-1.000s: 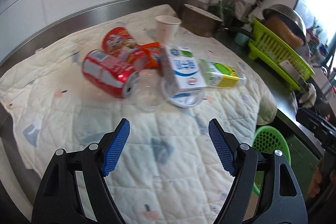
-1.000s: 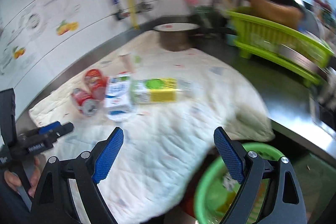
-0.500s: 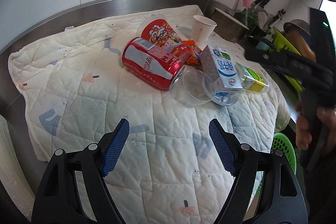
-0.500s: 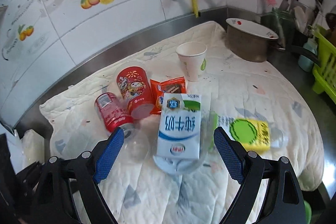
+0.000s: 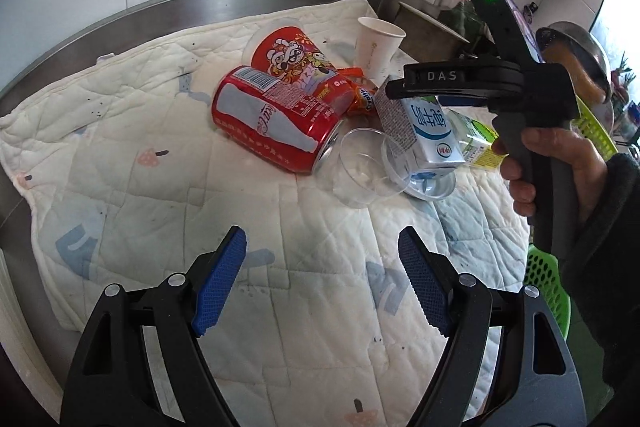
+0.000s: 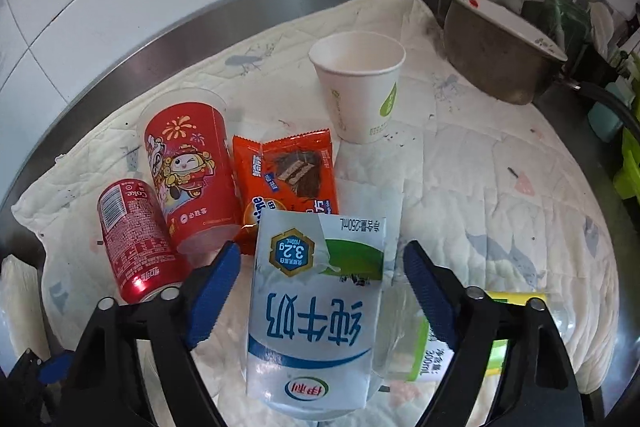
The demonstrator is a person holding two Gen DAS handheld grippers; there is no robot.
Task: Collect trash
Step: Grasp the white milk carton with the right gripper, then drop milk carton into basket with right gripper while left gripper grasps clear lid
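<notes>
Trash lies on a quilted white mat [image 5: 140, 195]. A white-and-blue milk carton [image 6: 316, 311] lies between the open jaws of my right gripper [image 6: 322, 291], which straddles it without clamping. The carton [image 5: 424, 131] rests on a clear plastic cup [image 5: 360, 171]. Left of it lie a red cola can [image 5: 276, 119] [image 6: 134, 239], a red printed cup [image 6: 188, 179] and an orange snack wrapper [image 6: 288, 175]. A white paper cup [image 6: 360, 87] stands upright behind. A yellow-green carton [image 6: 460, 347] lies to the right. My left gripper [image 5: 322, 279] is open and empty, short of the pile.
A metal pot [image 6: 496, 55] with a lid stands at the back right. A green dish rack [image 5: 596, 135] is at the right. A green basket [image 5: 548, 291] sits below the counter edge. A steel backsplash [image 5: 160, 11] and tiled wall bound the back.
My right gripper has come forward and down over the milk carton, which now sits between its jaws. My left gripper has turned slightly; the right hand now shows in its view.
</notes>
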